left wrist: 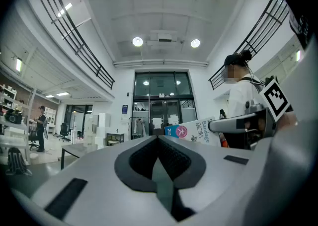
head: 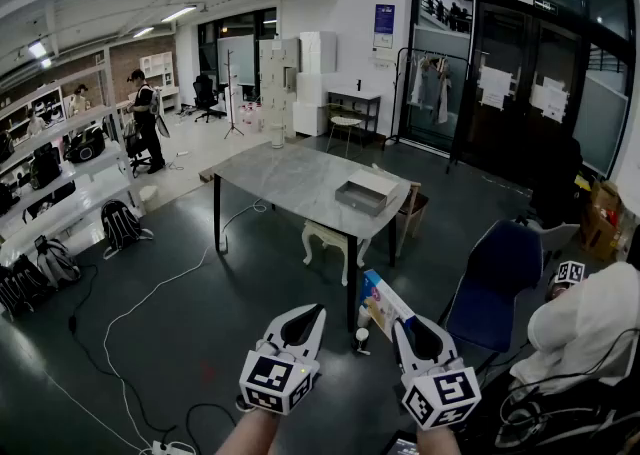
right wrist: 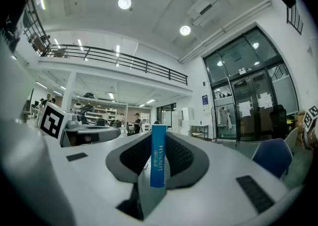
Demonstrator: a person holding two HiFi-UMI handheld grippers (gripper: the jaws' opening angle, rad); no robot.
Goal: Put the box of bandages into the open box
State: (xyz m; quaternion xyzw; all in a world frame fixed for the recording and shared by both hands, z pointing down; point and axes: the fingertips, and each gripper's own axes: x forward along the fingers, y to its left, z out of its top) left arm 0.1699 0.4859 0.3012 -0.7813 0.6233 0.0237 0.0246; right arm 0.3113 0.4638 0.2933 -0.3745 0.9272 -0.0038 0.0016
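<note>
Nearest me, my right gripper (head: 404, 325) pinches the bandage box (head: 383, 305) edge-on for carrying; my left gripper (head: 316, 313) is pressed together (empty); the open box (head: 358, 201) sits on the far table (head: 280, 178)

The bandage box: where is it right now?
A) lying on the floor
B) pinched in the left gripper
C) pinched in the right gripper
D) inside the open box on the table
C: the right gripper has its jaws closed on the thin blue edge of the bandage box, while the open box sits far off on the table.
</note>
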